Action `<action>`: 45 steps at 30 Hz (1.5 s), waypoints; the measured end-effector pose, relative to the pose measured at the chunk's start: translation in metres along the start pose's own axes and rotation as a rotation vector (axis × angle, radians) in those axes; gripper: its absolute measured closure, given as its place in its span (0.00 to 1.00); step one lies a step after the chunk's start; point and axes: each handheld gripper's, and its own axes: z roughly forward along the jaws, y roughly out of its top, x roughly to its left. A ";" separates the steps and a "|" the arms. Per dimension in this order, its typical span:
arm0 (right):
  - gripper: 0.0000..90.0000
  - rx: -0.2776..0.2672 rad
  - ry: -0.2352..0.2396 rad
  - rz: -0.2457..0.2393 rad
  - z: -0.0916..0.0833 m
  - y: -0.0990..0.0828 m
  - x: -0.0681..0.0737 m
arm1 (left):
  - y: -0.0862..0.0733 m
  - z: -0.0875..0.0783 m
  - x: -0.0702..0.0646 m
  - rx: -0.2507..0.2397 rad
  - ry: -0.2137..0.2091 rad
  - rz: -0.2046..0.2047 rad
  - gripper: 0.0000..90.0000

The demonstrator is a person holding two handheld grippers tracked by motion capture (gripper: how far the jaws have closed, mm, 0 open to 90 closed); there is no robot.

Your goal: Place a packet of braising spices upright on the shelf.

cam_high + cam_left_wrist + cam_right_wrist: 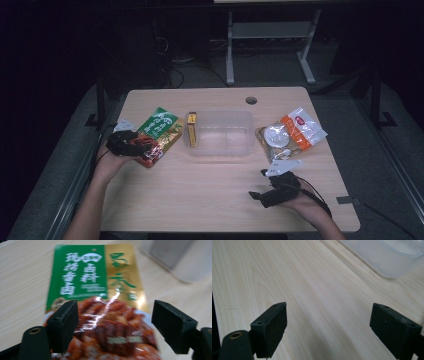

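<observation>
Near the left edge of the pale wooden tabletop (200,195), the left gripper (142,145) hangs with jaws spread wide over the red near end of a flat green-and-gold foil food pouch (100,302), gripping nothing. Rightward stand a clear plastic tub (220,134) and a white-orange snack packet (295,132). By the near right edge, the right gripper (256,195) gapes above bare wood.

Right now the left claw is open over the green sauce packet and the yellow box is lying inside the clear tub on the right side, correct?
Not quite. The yellow box lies inside the clear tub on its left side, as the high view shows. The left claw is open over the green sauce packet.
</observation>
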 end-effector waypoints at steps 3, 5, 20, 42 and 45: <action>0.16 0.002 0.003 0.003 0.001 -0.001 -0.001 | 0.000 0.012 0.017 0.009 0.011 -0.015 0.19; 0.16 0.003 0.004 0.005 0.001 -0.002 -0.001 | 0.000 0.016 0.021 -0.003 0.005 -0.034 0.20; 0.16 0.031 0.024 -0.005 0.007 -0.003 -0.001 | -0.018 0.043 0.054 0.051 -0.003 -0.103 0.15; 0.17 0.066 0.036 -0.019 0.011 -0.004 0.002 | -0.023 0.039 0.051 0.077 -0.007 -0.053 0.56; 0.17 0.068 0.039 -0.021 0.012 -0.004 0.002 | -0.022 0.039 0.049 0.075 -0.015 -0.042 0.70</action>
